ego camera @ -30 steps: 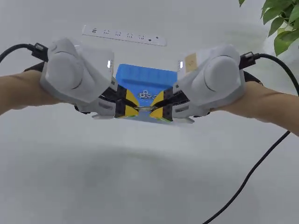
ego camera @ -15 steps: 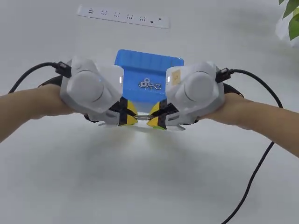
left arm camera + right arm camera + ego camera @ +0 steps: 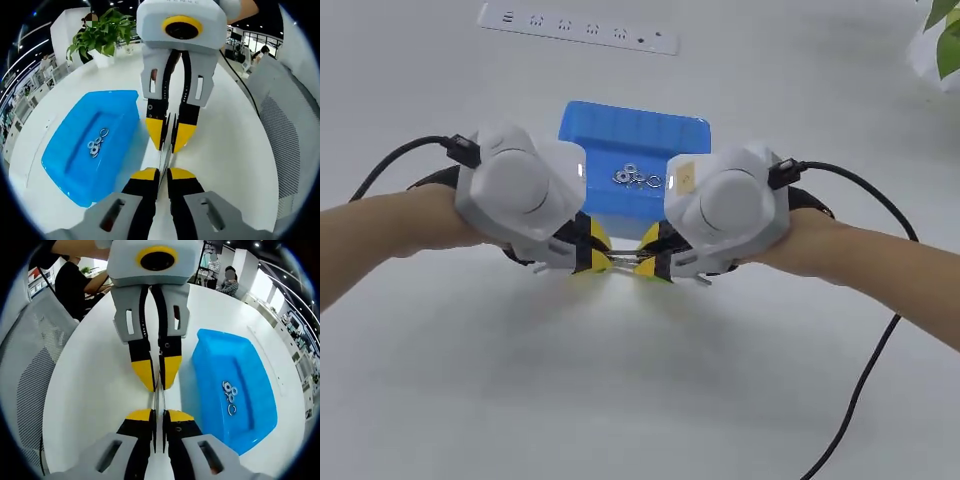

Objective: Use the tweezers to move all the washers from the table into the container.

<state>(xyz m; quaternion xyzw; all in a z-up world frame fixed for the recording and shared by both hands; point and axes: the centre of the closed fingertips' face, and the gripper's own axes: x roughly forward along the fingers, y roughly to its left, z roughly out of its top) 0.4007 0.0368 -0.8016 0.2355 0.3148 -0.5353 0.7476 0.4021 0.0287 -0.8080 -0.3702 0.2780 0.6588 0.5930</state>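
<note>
Glossy blue plastic container (image 3: 620,130); shiny metal washers (image 3: 638,180); bare metal tweezers (image 3: 163,161); smooth matt white table (image 3: 620,400).

Head view: left gripper (image 3: 596,258) and right gripper (image 3: 647,265) bodies cover near wall of container (image 3: 630,135) (near corners too). washers (image 3: 638,179) inside too small to count. tweezers (image 3: 164,150) edge-on in both gripper views, thin line only, both ends buried between jaws. plant (image 3: 945,40) at table's far right, cut by picture edge. cable (image 3: 860,390) runs off bottom edge.
</note>
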